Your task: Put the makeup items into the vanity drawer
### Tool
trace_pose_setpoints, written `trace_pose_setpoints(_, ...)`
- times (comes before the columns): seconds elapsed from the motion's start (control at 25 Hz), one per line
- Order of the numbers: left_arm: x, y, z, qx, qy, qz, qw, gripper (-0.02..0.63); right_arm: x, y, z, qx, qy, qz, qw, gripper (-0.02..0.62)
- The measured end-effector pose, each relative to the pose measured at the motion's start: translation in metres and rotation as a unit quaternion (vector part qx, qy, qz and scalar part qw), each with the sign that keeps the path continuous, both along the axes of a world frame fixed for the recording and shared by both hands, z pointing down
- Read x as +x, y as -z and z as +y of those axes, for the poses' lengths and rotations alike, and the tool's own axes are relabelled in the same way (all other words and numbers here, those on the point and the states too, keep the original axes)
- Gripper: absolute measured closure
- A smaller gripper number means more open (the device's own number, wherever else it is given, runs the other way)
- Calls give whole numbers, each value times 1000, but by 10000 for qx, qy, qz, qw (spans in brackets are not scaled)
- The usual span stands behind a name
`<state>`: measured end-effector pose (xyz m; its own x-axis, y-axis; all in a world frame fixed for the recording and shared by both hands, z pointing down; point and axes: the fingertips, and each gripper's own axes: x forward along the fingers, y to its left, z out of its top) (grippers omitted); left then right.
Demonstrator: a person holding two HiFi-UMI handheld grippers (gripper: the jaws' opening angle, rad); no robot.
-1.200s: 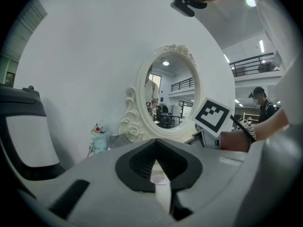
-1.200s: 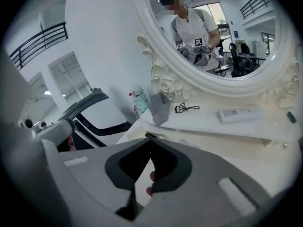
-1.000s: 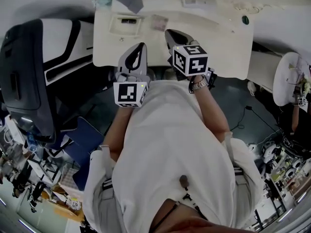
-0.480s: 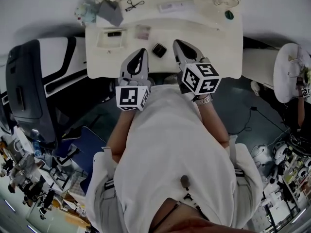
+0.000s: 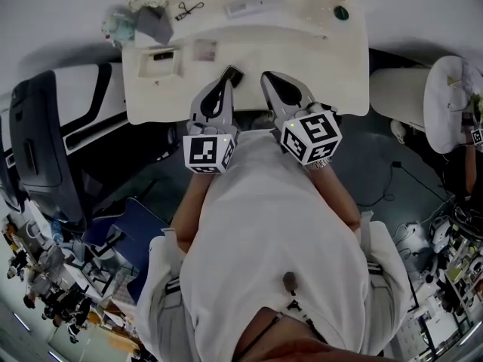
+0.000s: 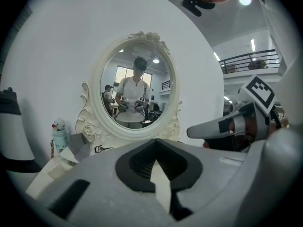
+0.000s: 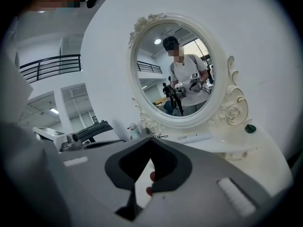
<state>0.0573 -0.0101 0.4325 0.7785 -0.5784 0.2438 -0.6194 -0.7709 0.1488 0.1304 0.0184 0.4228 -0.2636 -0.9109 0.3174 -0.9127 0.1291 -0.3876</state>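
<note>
White vanity top under oval mirror, black bulky unit left of left gripper — it and right gripper both pinched shut, nothing held; black compact just ahead of left tip, 0.5 s ago it sat between the 2 tips

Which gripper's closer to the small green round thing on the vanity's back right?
Right. The right gripper is at the front edge of the vanity, the green round thing back and to its right. The left gripper sits beside it, farther left.
</note>
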Motion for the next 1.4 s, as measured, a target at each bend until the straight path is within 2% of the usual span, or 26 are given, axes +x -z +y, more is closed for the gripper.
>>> trace_pose_setpoints(0.4, -10, -1, -13, -41, -130, 160, 9998, 600, 0, 2, -3, -80, -311, 84, 9995, 589)
trace_pose_setpoints(1.0, -21, -32, -41, -257, -702, -34, 9972, 600, -16, -15, -4, -558, -802, 338, 9946, 589)
trace_pose_setpoints(1.12, -17, -33, -37, -312, -920, 23, 9953, 600, -19, -17, -2, -618, -811, 335, 9942, 589)
trace_pose_setpoints(1.2, -13, -29, -34, -366, -1047, 147, 9937, 600, -31, -20, -2, -702, -535, 332, 9955, 589)
trace_pose_setpoints(1.32, -3, -14, -32, -334, -1248, 308, 9911, 600, -75, -29, 3, -948, 624, 519, 9922, 589)
trace_pose_setpoints(1.4, 8, 2, -29, -48, -1448, 295, 9890, 600, -98, -31, 8, -962, 1188, 805, 9850, 589)
